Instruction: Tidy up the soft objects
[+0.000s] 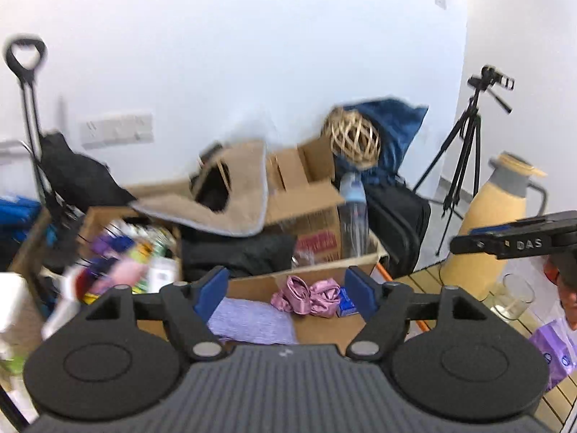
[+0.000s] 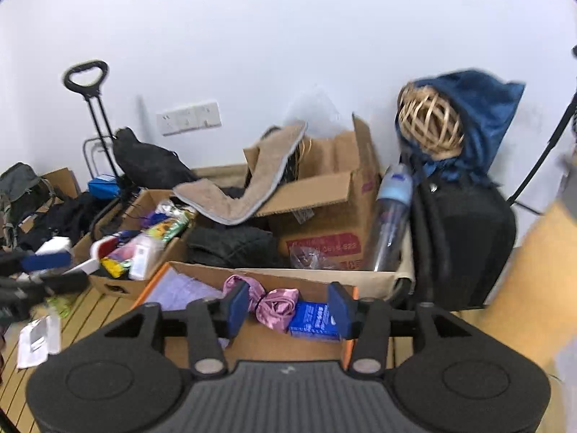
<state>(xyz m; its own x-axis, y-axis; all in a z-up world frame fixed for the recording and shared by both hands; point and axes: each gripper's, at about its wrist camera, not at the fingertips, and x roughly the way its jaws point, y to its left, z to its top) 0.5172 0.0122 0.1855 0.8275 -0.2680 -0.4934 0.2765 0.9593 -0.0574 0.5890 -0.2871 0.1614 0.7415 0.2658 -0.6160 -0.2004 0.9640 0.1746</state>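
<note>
A shallow cardboard box [image 1: 324, 328] [image 2: 285, 346] sits just beyond both grippers. In it lie a folded lilac cloth [image 1: 249, 319] [image 2: 184, 290], a crumpled pink satin piece [image 1: 306, 294] [image 2: 276, 305] and a small blue packet [image 1: 348, 301] [image 2: 313, 319]. My left gripper [image 1: 286, 290] hangs above the box, open, with nothing between its blue pads. My right gripper [image 2: 288, 308] is also open above the box, over the satin and the packet without touching them. A beige towel [image 1: 230, 195] [image 2: 245, 195] drapes over a taller carton behind.
Behind stand a carton [image 2: 324, 198], black quilted cloth [image 2: 234, 245], a clear bottle [image 2: 391, 216], a wicker ball [image 2: 429, 126] on a blue bag and a black case [image 2: 465, 238]. A box of mixed items [image 2: 137, 249] is left. A tripod [image 1: 465, 144], yellow jug [image 1: 494, 223] and glass [image 1: 514, 297] are right.
</note>
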